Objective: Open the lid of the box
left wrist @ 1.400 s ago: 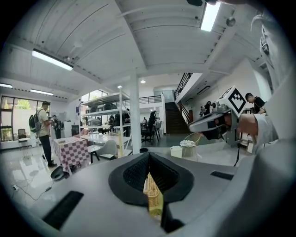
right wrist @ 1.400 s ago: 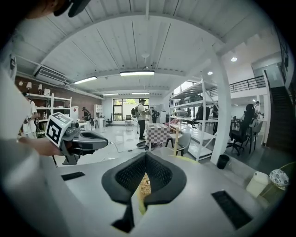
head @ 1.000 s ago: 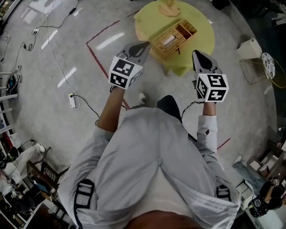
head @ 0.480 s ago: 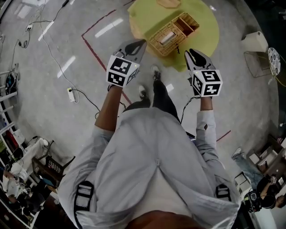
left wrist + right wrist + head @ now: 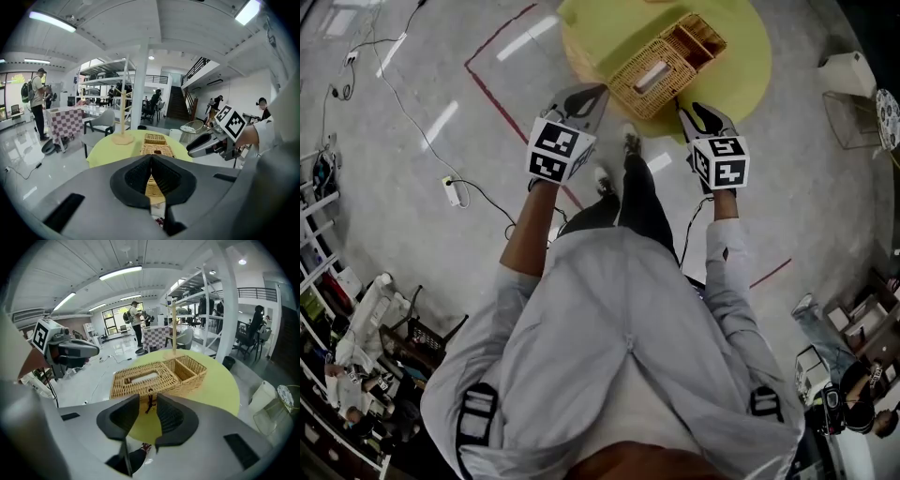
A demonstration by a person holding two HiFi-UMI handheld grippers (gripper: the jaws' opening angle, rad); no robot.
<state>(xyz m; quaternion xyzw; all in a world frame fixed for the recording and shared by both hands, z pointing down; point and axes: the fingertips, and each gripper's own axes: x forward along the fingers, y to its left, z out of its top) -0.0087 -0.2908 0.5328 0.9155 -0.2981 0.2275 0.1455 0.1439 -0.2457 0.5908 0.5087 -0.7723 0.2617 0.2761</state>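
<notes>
Box (image 5: pixel 661 66), wicker, lid down, sits near front edge of round yellow desk (image 5: pixel 741 56); open compartment at its far end. R gripper (image 5: pixel 692 109) is just short of box's front wall, jaws opening, nothing btwn the pads. Dark tassel (image 5: pixel 150 404) on box front shows thru the gap, untouched. L gripper (image 5: pixel 598 91) is by desk rim, off box's left corner, jaws together, empty. Bare floor (image 5: pixel 422 103) w/ red tape line (image 5: pixel 502 117) lies to the left.
</notes>
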